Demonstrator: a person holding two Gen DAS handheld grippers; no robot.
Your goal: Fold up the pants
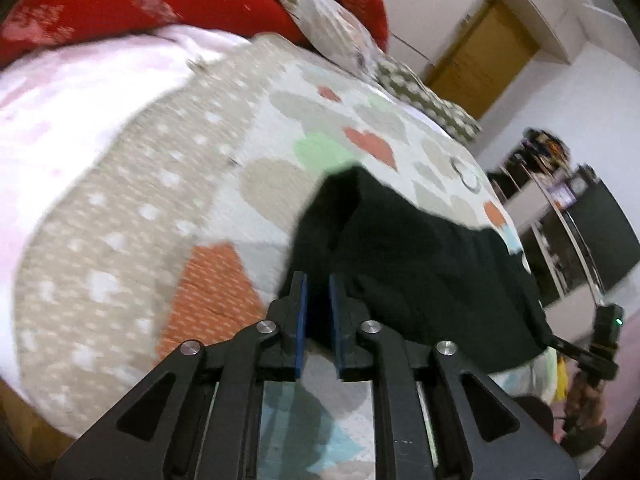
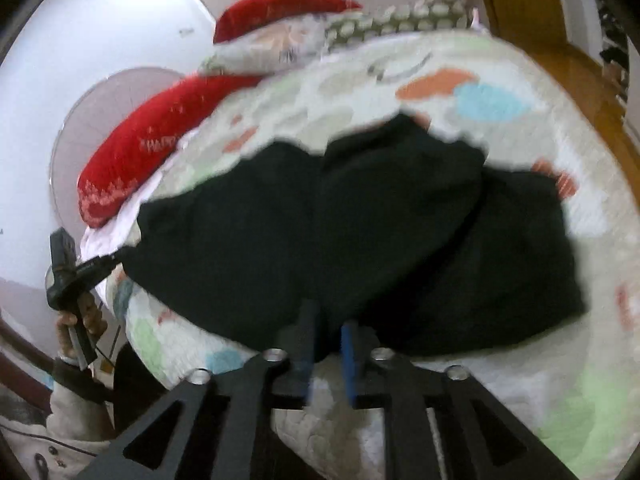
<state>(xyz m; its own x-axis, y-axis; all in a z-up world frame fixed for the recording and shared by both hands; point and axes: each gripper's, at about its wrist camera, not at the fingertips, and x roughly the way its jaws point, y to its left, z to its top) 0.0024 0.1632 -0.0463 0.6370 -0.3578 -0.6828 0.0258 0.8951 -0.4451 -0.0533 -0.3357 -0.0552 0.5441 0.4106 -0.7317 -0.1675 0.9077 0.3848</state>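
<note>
The black pants (image 1: pixel 420 272) (image 2: pixel 320 220) lie bunched across a heart-patterned quilt (image 1: pixel 280 128) (image 2: pixel 520 80). My left gripper (image 1: pixel 317 280) grips their left edge, and dark cloth fills the narrow gap between its blue pads. The right wrist view shows the left gripper (image 2: pixel 114 258) at the far left, with a pants corner drawn out to its tips. My right gripper (image 2: pixel 329 316) holds the near edge, cloth between its fingers. In the left wrist view the right gripper (image 1: pixel 554 340) meets the pants' right corner. Both views are blurred.
Red pillows (image 1: pixel 140 0) (image 2: pixel 132 152) and a patterned pillow (image 1: pixel 332 28) lie at the bed's far end, beside a pink sheet (image 1: pixel 60 100). A wooden door (image 1: pixel 484 56) and dark shelving (image 1: pixel 592 232) stand beyond the bed. A person's hand (image 2: pixel 80 320) holds the left gripper.
</note>
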